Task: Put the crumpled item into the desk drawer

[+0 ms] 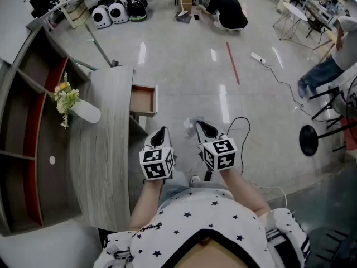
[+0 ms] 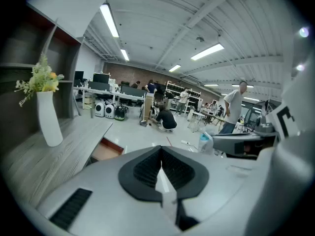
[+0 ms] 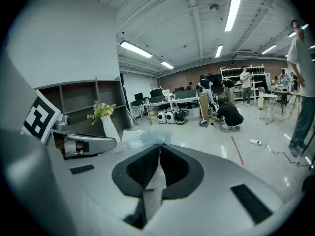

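The crumpled item (image 1: 189, 125) is a wad of clear, pale plastic. It sits at the tip of my right gripper (image 1: 198, 125), which is shut on it, and it shows just past that gripper's closed jaws as the crumpled item (image 3: 140, 136). In the left gripper view the plastic (image 2: 205, 141) hangs at the right. My left gripper (image 1: 162, 130) is beside it, shut, with nothing held. The desk drawer (image 1: 143, 99) stands pulled open ahead at the end of the grey wooden desk (image 1: 106, 149), and its brown inside (image 2: 106, 150) looks bare.
A white vase with flowers (image 1: 83, 110) lies on the desk top near the shelf unit (image 1: 28, 121). A person crouches on the floor (image 1: 228, 10) far ahead. A black stool (image 1: 308, 140) and a cable (image 1: 242, 124) are to the right.
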